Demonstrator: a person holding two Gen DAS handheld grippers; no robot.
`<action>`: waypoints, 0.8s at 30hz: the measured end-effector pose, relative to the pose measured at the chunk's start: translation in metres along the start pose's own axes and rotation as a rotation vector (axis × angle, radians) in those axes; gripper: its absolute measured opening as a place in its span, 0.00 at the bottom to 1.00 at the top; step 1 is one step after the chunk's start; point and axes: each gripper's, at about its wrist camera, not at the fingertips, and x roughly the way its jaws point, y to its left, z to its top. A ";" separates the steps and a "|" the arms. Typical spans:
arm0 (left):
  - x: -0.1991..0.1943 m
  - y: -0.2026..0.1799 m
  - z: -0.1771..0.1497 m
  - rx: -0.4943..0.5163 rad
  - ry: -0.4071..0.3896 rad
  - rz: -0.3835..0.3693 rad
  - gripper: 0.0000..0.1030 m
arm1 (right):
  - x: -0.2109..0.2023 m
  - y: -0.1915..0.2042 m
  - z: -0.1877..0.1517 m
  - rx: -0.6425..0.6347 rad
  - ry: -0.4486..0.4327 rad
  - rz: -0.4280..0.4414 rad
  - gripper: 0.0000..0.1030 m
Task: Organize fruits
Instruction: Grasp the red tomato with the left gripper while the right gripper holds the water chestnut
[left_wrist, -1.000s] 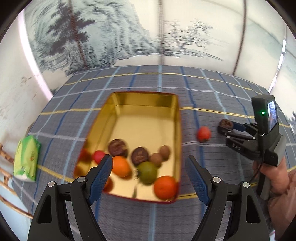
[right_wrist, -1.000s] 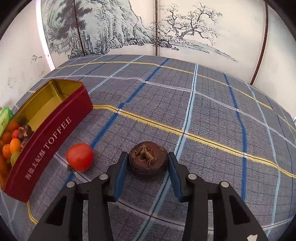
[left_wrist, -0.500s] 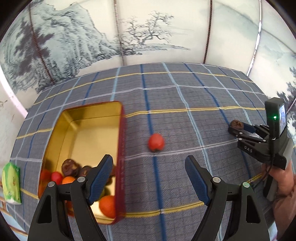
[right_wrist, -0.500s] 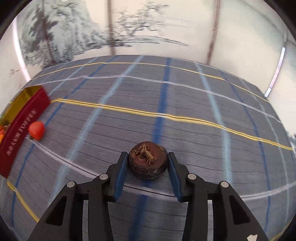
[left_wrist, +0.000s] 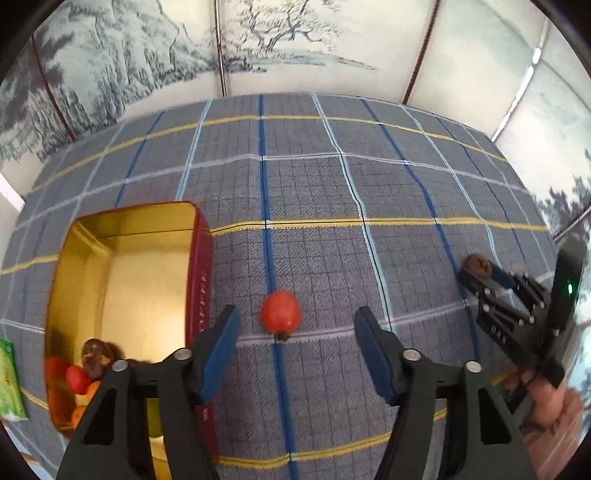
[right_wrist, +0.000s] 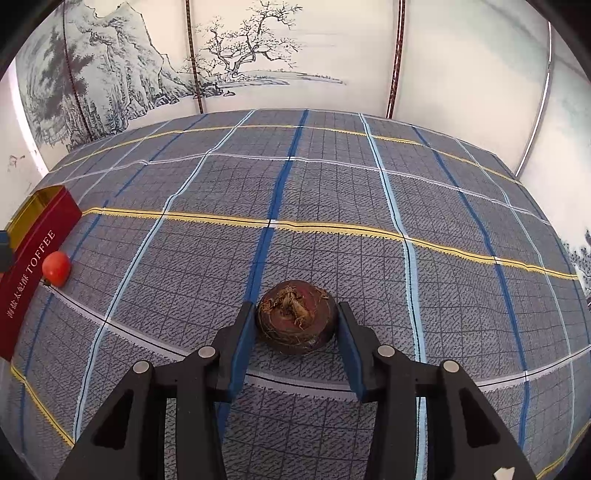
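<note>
Left claw (left_wrist: 295, 334) closing around red fruit (left_wrist: 280, 311), tin's wall (left_wrist: 199, 280) close beside, perhaps touching

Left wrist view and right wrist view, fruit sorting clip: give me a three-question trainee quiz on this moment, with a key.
1. True or false: the red fruit lies inside the toffee tin.
2. What sits between the right gripper pads?
3. The left gripper is: A) shut on a fruit, B) open with the red fruit ahead of its fingers, C) inside the tin.

Key:
1. False; it lies on the checked cloth beside the tin.
2. A brown, rough-skinned round fruit.
3. B; its jaws have just been closing, nothing between them.
</note>
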 end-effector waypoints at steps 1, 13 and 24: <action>0.004 0.001 0.002 -0.009 0.012 -0.002 0.57 | -0.001 0.000 0.000 0.000 0.000 0.000 0.40; 0.041 -0.004 0.006 -0.001 0.060 0.018 0.45 | -0.001 0.000 -0.001 0.002 0.000 0.002 0.41; 0.057 -0.001 0.002 -0.021 0.081 0.013 0.32 | -0.001 0.000 -0.001 0.002 -0.001 0.002 0.41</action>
